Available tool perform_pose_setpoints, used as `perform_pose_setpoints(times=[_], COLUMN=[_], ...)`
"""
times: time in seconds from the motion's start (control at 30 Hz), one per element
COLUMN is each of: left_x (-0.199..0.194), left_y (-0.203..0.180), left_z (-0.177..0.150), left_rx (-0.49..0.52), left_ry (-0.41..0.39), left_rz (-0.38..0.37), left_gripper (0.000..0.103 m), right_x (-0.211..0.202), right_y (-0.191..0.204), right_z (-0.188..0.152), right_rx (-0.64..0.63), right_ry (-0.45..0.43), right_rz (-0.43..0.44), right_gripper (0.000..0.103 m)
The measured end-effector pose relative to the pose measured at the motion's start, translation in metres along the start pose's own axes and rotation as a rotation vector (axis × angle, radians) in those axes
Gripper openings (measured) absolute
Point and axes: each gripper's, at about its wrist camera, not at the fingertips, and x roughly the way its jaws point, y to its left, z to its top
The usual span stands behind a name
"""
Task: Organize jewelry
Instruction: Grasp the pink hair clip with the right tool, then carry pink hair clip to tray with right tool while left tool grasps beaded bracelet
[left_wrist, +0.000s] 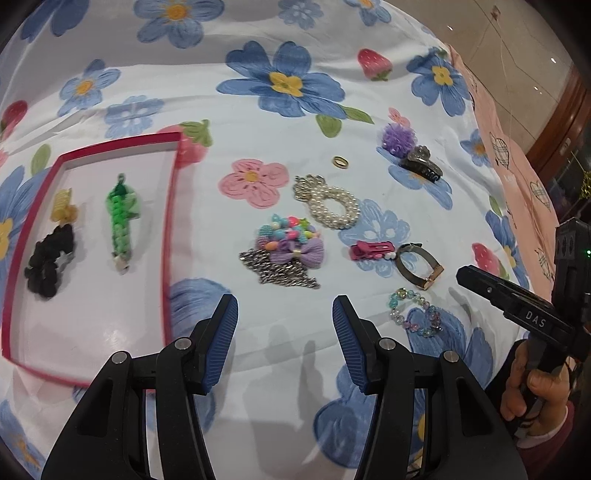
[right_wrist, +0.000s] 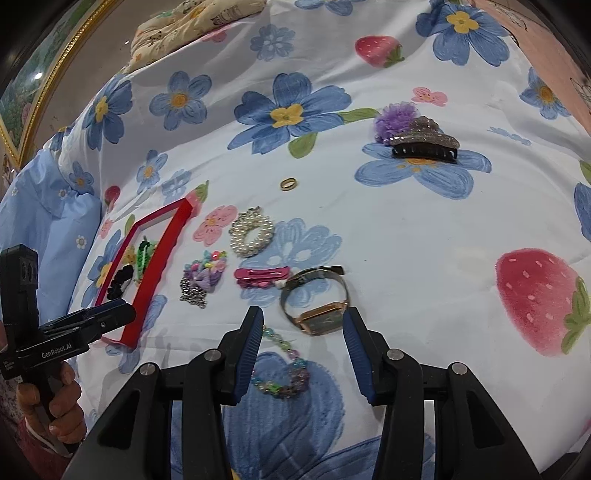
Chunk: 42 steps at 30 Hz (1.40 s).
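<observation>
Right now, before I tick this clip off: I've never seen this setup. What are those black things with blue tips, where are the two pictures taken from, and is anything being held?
No robot here: a person holds handheld tongs in each hand, with a fisheye camera on each looking along its fingers. One picture comes from the left tongs, the other from the right tongs. Both stand open and hold nothing. They hover over a flowered sheet. A red-rimmed tray already holds a green braided piece, a yellow clip and a black scrunchie. Still loose on the sheet: a pearl bracelet, a ring, a watch, a beaded bracelet, a pink clip and a claw clip.
</observation>
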Motion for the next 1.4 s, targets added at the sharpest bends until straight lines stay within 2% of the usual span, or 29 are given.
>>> perform_pose_setpoints(times=[0.17, 0.3, 0.53, 0.63, 0.77, 0.83, 0.87, 0.9, 0.93, 1.0, 1.1, 1.2, 1.4], left_x=[0.012, 0.021, 0.040, 0.052, 0.064, 0.068, 0.070, 0.072, 0.075, 0.080, 0.081, 0.077, 0.053], left_y=[-0.010, -0.012, -0.005, -0.002, -0.001, 0.000, -0.001, -0.002, -0.002, -0.003, 0.000, -0.001, -0.003], left_z=[0.010, 0.017, 0.029, 0.035, 0.040, 0.042, 0.042, 0.043, 0.043, 0.043, 0.044, 0.045, 0.042], left_rx=[0.027, 0.027, 0.043, 0.051, 0.059, 0.058, 0.059, 0.062, 0.066, 0.073, 0.060, 0.061, 0.071], left_ry=[0.008, 0.015, 0.042, 0.064, 0.080, 0.082, 0.081, 0.081, 0.086, 0.096, 0.088, 0.067, -0.004], left_rz=[-0.011, -0.021, -0.020, -0.013, -0.009, -0.011, -0.013, -0.015, -0.019, -0.012, -0.020, -0.031, -0.037], left_gripper=[0.052, 0.052, 0.052, 0.052, 0.052, 0.051, 0.050, 0.045, 0.036, 0.024, 0.022, 0.006, 0.003], right_x=[0.007, 0.019, 0.063, 0.081, 0.103, 0.107, 0.107, 0.105, 0.102, 0.098, 0.088, 0.077, 0.055], right_y=[0.002, 0.021, 0.055, 0.062, 0.057, 0.052, 0.050, 0.049, 0.046, 0.044, 0.042, 0.041, 0.038], right_z=[0.010, 0.022, 0.034, 0.035, 0.033, 0.033, 0.034, 0.034, 0.035, 0.035, 0.035, 0.035, 0.032], right_rx=[-0.038, -0.163, -0.462, -0.516, -0.525, -0.503, -0.497, -0.485, -0.466, -0.447, -0.402, -0.352, -0.264], right_ry=[0.010, 0.035, 0.165, 0.201, 0.233, 0.231, 0.226, 0.224, 0.215, 0.199, 0.173, 0.144, 0.092], right_rz=[0.011, 0.066, 0.095, 0.097, 0.058, 0.046, 0.046, 0.051, 0.057, 0.057, 0.077, 0.108, 0.157], right_gripper=[0.047, 0.047, 0.047, 0.047, 0.045, 0.036, 0.023, 0.015, 0.012, 0.011, 0.011, 0.011, 0.011])
